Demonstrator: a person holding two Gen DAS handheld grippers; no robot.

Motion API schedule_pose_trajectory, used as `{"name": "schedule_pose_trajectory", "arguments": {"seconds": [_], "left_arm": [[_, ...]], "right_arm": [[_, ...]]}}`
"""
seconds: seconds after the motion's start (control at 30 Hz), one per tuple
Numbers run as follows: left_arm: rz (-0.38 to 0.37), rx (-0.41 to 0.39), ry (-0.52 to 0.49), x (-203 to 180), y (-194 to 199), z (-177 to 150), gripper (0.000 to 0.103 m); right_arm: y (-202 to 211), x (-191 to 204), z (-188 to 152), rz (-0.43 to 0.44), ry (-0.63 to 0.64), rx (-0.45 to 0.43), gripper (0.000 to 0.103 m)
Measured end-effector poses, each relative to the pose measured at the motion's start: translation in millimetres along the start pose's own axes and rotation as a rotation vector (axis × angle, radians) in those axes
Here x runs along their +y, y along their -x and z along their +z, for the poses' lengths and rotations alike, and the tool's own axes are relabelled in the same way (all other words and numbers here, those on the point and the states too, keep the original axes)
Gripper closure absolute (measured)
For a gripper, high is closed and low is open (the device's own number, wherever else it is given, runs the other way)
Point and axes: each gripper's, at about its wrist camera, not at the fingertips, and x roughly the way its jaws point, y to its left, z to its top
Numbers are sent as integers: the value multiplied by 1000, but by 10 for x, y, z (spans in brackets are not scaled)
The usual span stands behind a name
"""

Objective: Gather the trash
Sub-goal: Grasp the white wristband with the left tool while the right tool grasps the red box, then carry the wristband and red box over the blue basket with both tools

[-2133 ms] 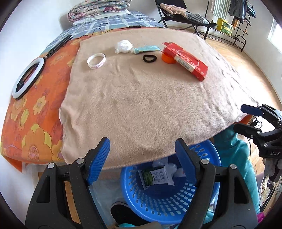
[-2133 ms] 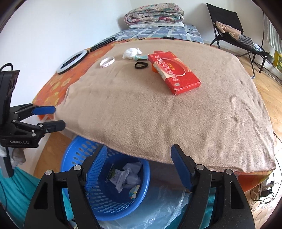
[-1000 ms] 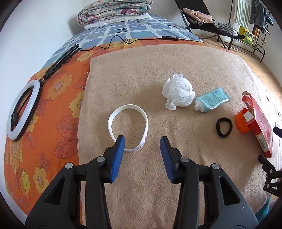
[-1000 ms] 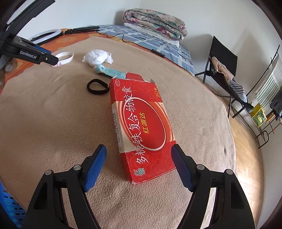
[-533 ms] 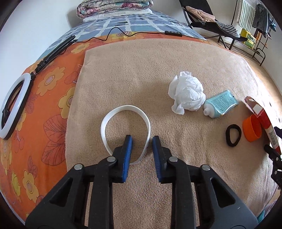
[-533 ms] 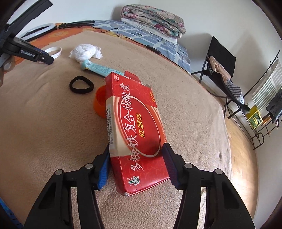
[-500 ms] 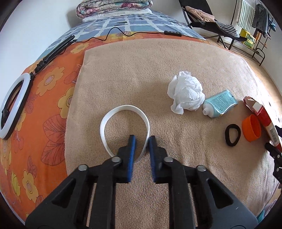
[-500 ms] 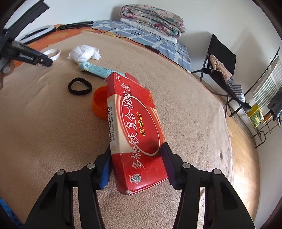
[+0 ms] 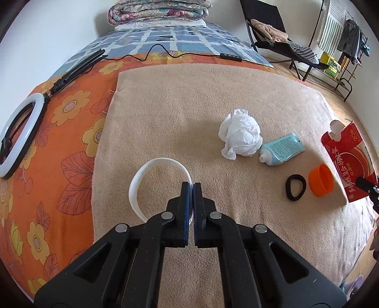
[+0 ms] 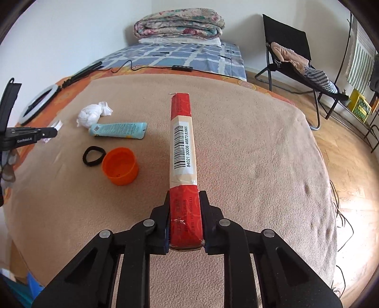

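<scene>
My left gripper (image 9: 191,187) is shut on the near right side of a white ring band (image 9: 151,165) lying on the beige blanket (image 9: 189,106). My right gripper (image 10: 185,196) is shut on the near end of a long red box (image 10: 182,142), held on edge above the blanket; the box also shows in the left wrist view (image 9: 348,156). Between them lie a crumpled white tissue (image 9: 240,136), a light blue tube (image 9: 280,149), a black hair tie (image 9: 295,184) and an orange cap (image 9: 321,180). The left gripper also shows in the right wrist view (image 10: 55,131).
An orange flowered sheet (image 9: 59,132) covers the bed's left side, with a ring light (image 9: 16,135) and a black cable (image 9: 151,53) on it. Folded quilts (image 9: 158,11) lie at the far end. A black folding chair (image 10: 289,54) stands on the wood floor at right.
My left jaws have closed fully on the white band. My right gripper has tightened on the red box and turned it up on edge, uncovering the orange cap.
</scene>
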Motion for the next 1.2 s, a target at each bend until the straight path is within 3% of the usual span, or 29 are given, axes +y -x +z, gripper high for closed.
{"name": "schedule_pose_trajectory", "arguments": {"seconds": [0.63,1.2], "left_arm": [[-103,-77,-87,-573,1008,-371,103],[-150,-84,-159,-1026,1827,-1345,103]], "right_arm": [[808,247,-179,118,48,-94,86],[1486,730,-750,243,135,-98,86]]}}
